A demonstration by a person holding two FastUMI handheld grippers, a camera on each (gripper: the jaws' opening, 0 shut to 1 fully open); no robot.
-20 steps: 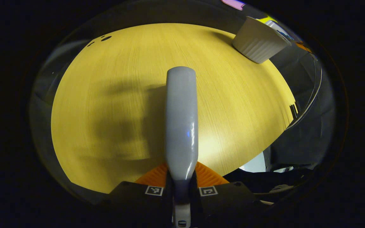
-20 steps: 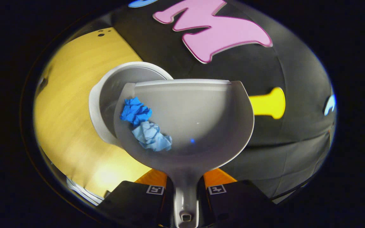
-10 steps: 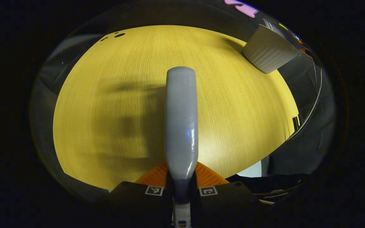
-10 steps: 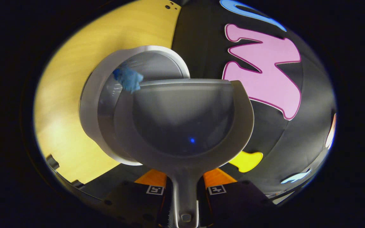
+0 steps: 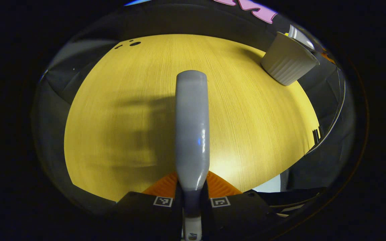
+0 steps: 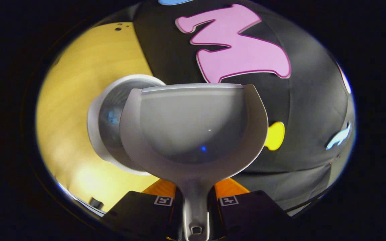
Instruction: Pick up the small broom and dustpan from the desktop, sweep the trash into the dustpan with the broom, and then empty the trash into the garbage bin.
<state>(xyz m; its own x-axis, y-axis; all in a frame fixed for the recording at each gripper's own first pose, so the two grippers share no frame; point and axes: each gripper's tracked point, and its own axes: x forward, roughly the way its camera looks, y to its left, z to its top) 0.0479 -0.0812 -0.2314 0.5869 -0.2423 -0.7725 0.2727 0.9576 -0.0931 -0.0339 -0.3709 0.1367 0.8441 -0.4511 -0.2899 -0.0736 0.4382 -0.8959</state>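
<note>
The left gripper is clamped on the handle of the small broom, both fingers pressing the narrow grey neck from either side at the bottom of the left gripper view. The broom's smooth grey body runs straight ahead from the fingers and hangs above the yellow wooden desktop, casting a broad soft shadow to its left; its bristles cannot be made out from this angle. Toward the upper right of that view, the white ribbed garbage bin stands near the far edge of the desktop, close to the dark booth wall. In the right gripper view, the right gripper is closed in the same way on the stem of the grey dustpan, which is held out in front with its scoop facing the camera and its inside bare. The bin sits just behind and to the left of the dustpan, which overlaps part of its round rim. Deep inside the bin, a blurred patch of blue trash shows against the grey wall.
</note>
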